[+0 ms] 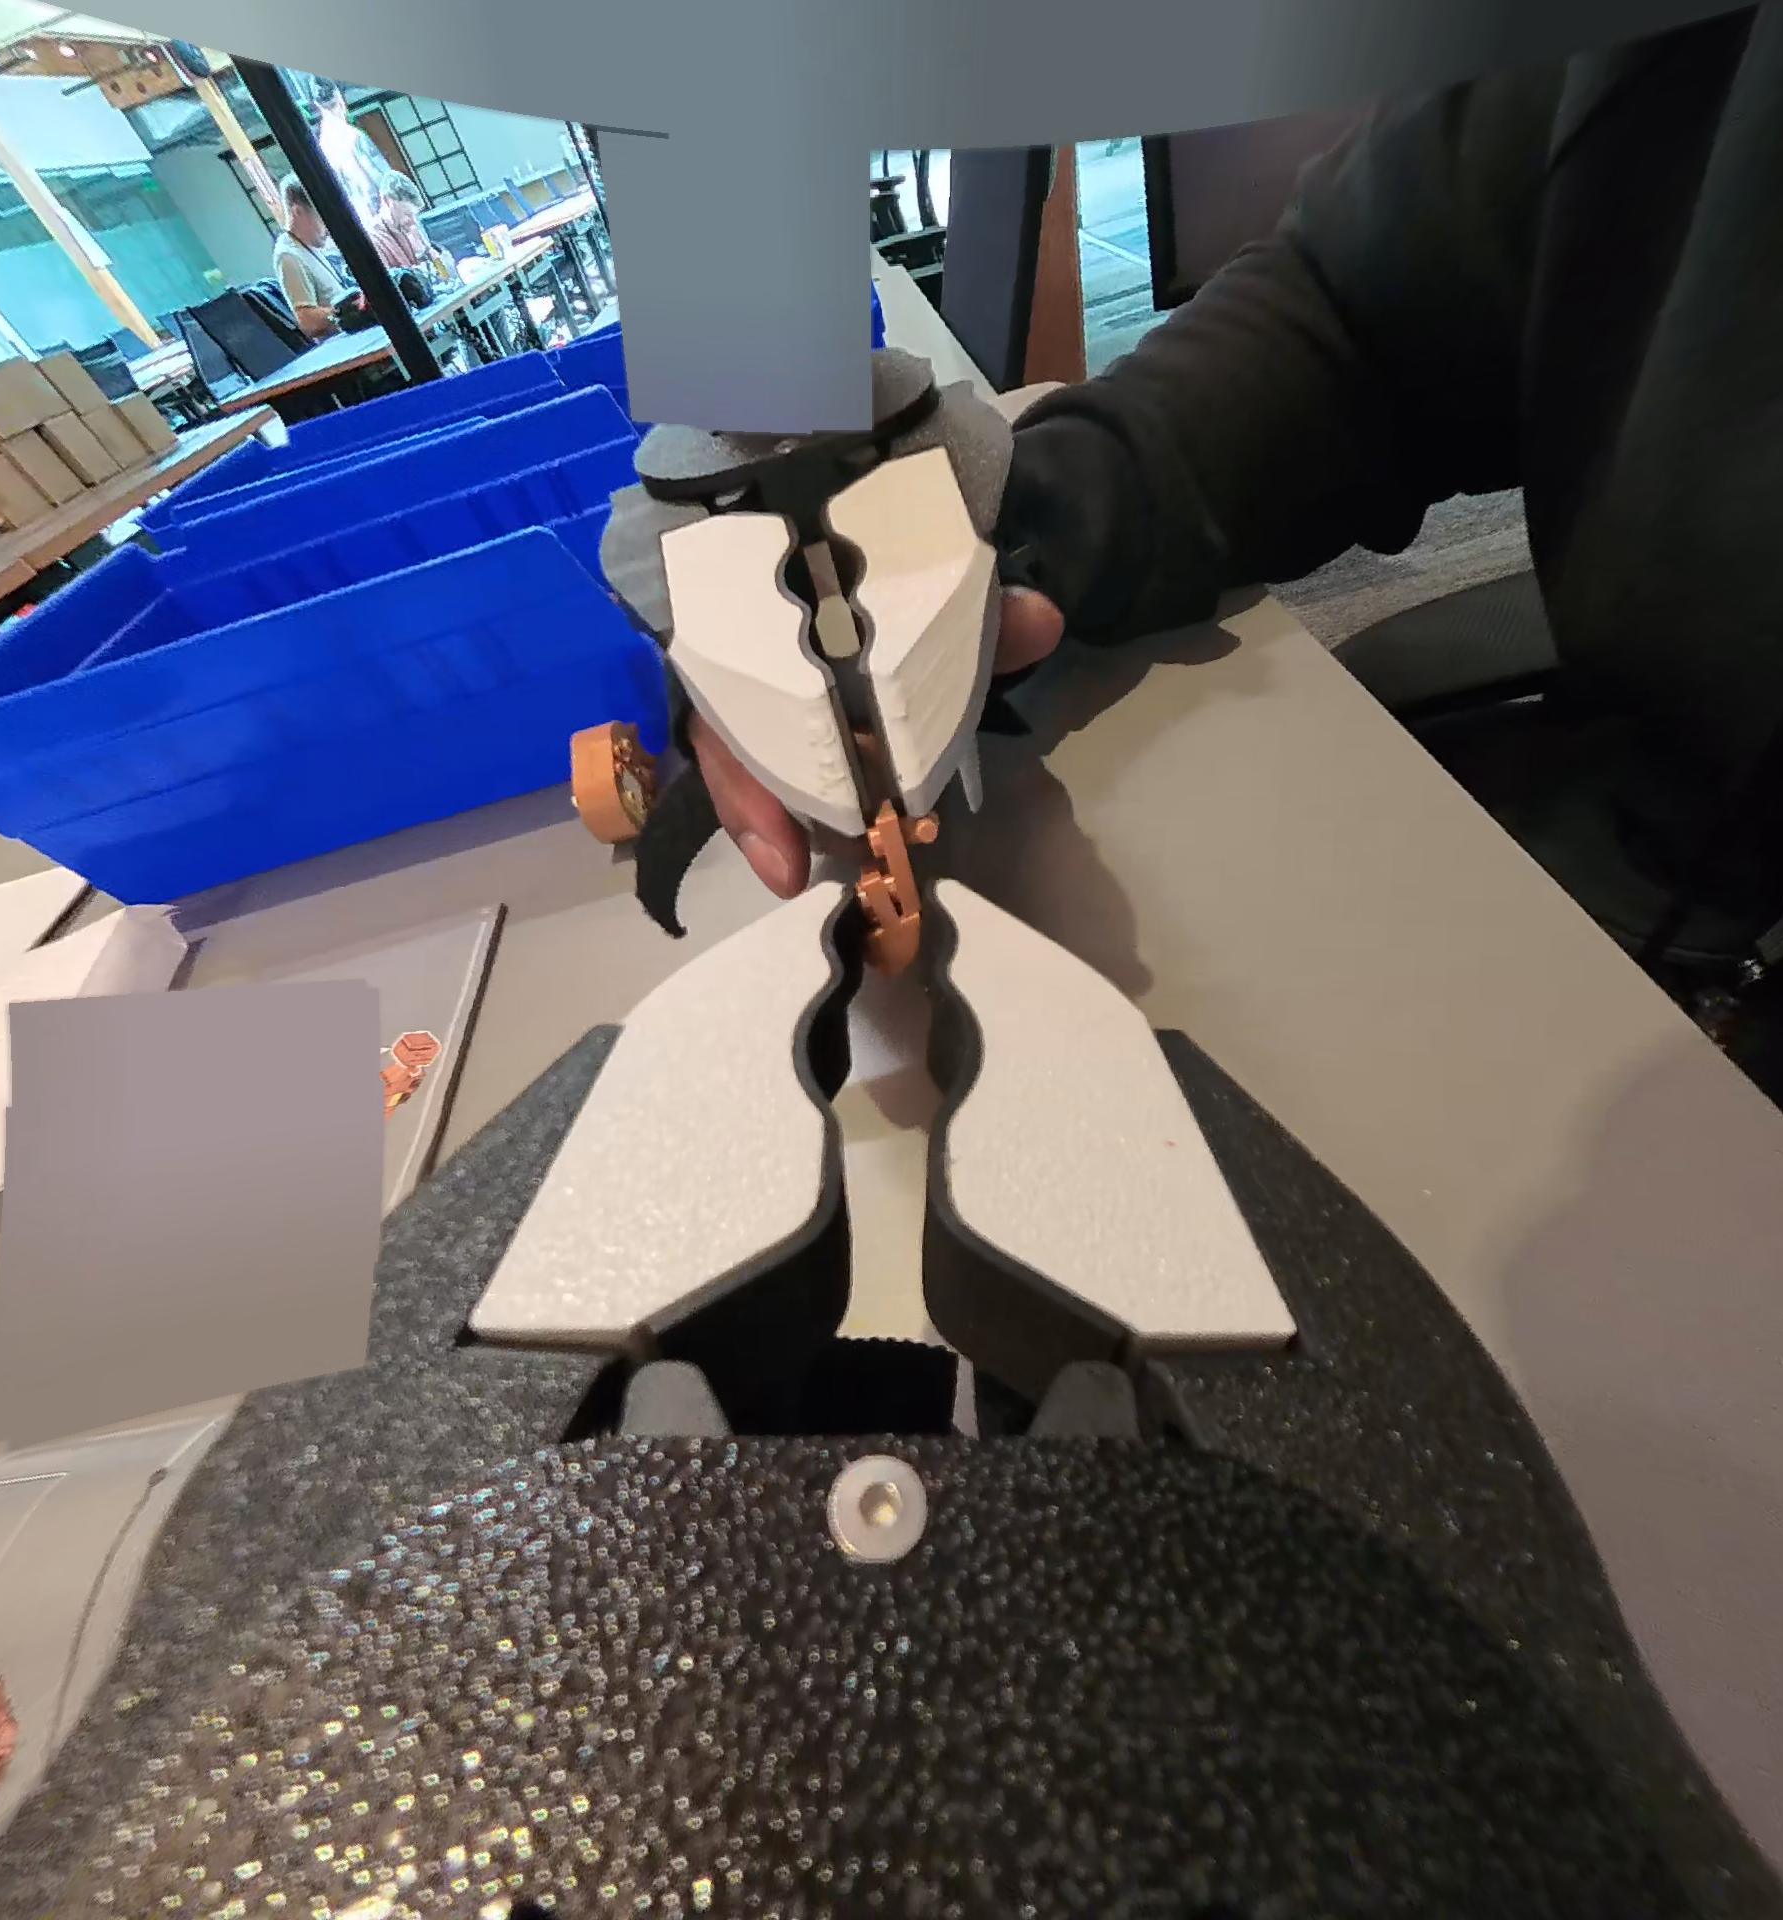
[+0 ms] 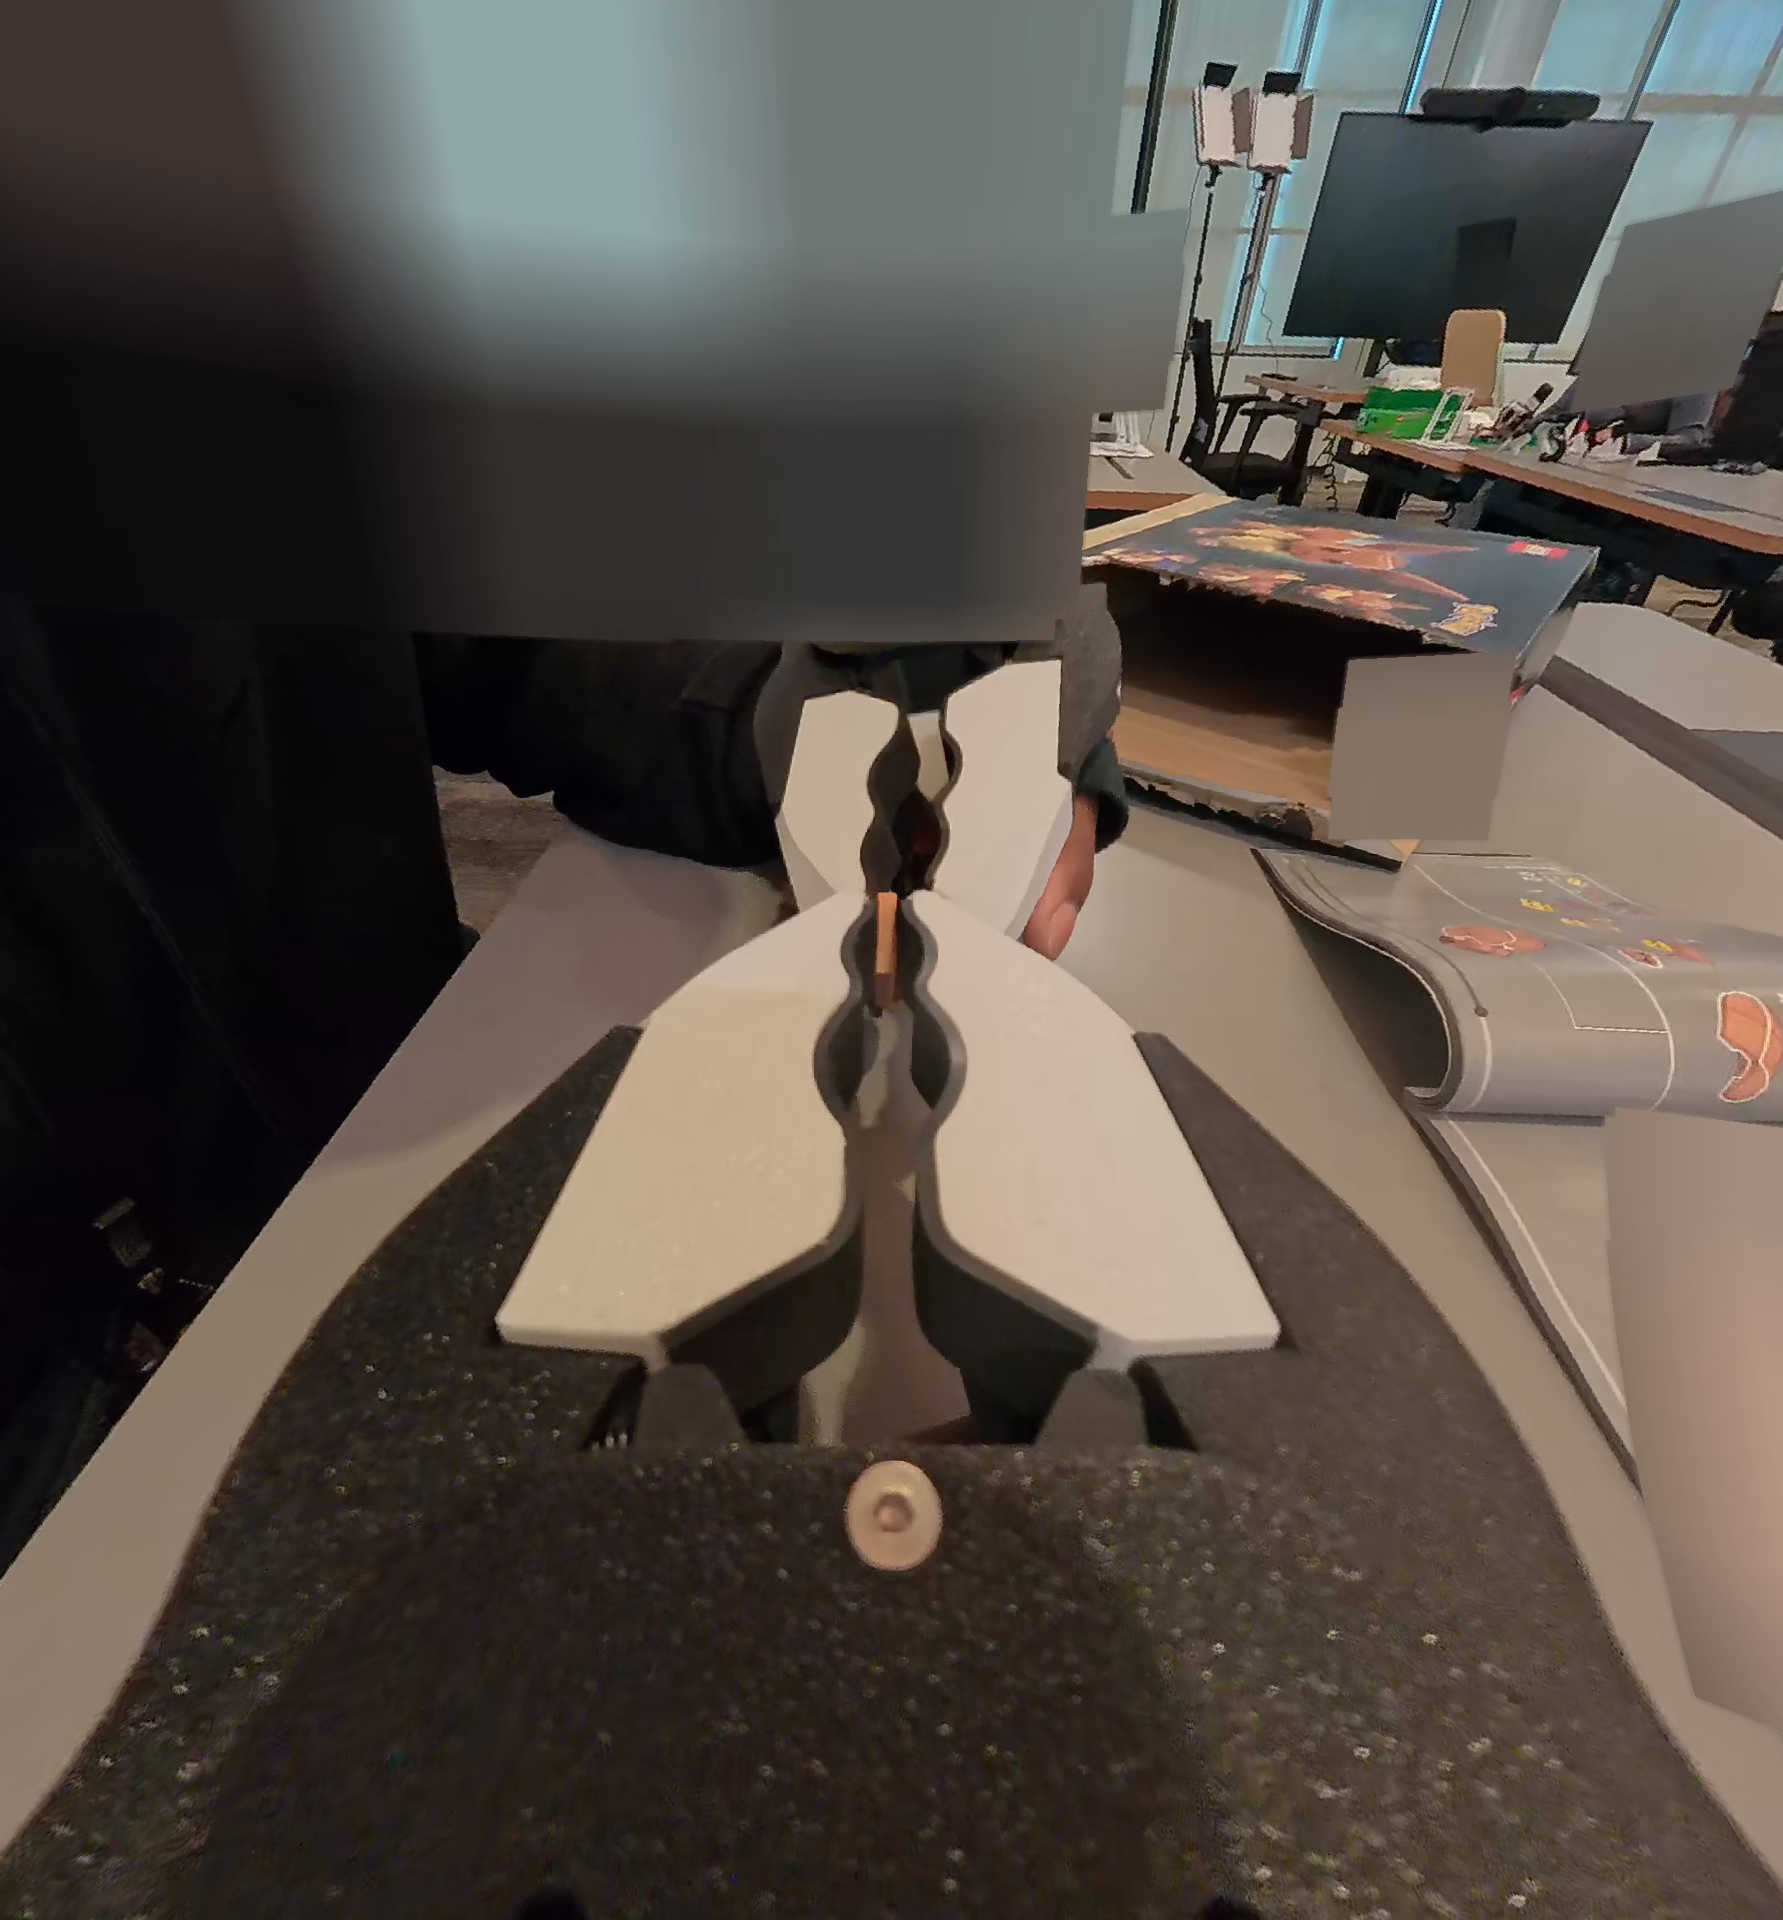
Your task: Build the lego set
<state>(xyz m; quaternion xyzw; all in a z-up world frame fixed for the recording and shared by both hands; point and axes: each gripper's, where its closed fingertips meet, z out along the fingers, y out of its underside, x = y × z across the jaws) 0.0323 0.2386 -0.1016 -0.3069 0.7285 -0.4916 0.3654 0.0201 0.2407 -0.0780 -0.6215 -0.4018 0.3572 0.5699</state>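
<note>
A small copper-coloured brick piece [image 1: 889, 914] is pinched at one end by the nearly closed left gripper [image 1: 892, 940] and at the other by the closed right gripper [image 1: 882, 800]. Both are held tip to tip above the grey table [image 1: 1334, 935], so the piece is carried, not set down; blue bins [image 1: 347, 675] stand far left.

Both grippers are the same build: the left gripper [image 1: 892, 914] and the right gripper [image 2: 889, 935] each have two chunky white fingers [image 1: 700, 1132] with wavy dark-grey inner edges, sitting on a rough, speckly black printed body [image 1: 866, 1714]. There's a single silver screw [image 1: 876, 1509] dead centre on the body just behind the fingers, same deal on the right one [image 2: 893, 1514]. The person holding them has a black long sleeve [image 1: 1386, 416] and what looks like a black fingerless glove [image 1: 1032, 530] on the hand.
</note>
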